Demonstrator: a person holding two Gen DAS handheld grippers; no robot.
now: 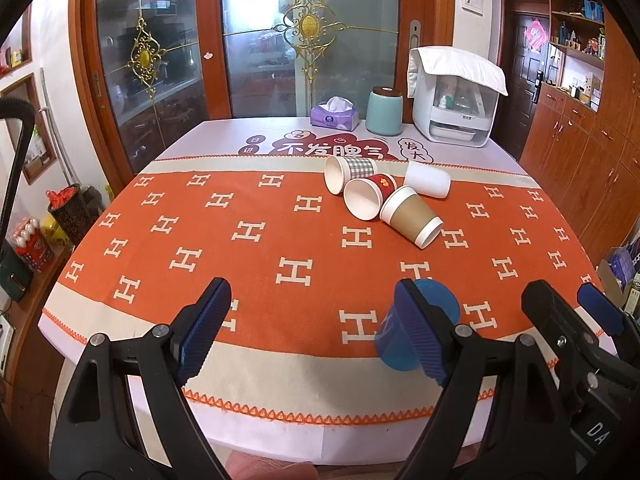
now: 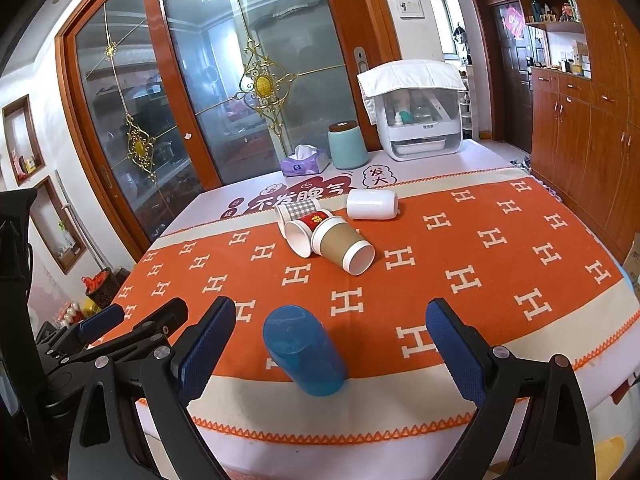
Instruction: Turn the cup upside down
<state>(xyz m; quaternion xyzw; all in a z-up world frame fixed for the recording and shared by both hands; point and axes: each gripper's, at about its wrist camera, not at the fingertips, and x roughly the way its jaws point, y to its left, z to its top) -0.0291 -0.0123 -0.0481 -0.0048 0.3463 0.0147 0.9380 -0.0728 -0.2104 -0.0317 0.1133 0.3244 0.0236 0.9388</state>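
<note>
A: Two grippers hang over the near edge of an orange, H-patterned tablecloth (image 2: pixel 500 264). Start at the left: how does the left gripper (image 1: pixel 308 328) stand?

B: Its jaws are spread wide with nothing between them. In the left wrist view the blue cup (image 1: pixel 420 324) shows at about 3 o'clock from that gap, partly hidden behind the gripper's right-hand finger, so whether the two touch cannot be told.

A: And the cup itself?

B: It stands upside down on the cloth near the front edge, closed base up, wider rim on the fabric. In the right wrist view the blue cup (image 2: pixel 304 350) sits between the fingers of the right gripper (image 2: pixel 332 344), nearer the left finger and apart from both pads.

A: So the right gripper has hold of nothing?

B: Nothing. It is wide open around the cup.

A: What lies beyond?

B: At 12 o'clock from the cup, well apart, four cups lie on their sides in a cluster: a checked cup (image 2: pixel 298 210), a red cup (image 2: pixel 310 226), a brown cup (image 2: pixel 342 246), and, at 1 o'clock, a white cup (image 2: pixel 372 205). Further back stand a tissue box (image 2: pixel 305 162), a teal canister (image 2: pixel 347 146) and a white appliance (image 2: pixel 418 120) draped with a cloth.
</note>
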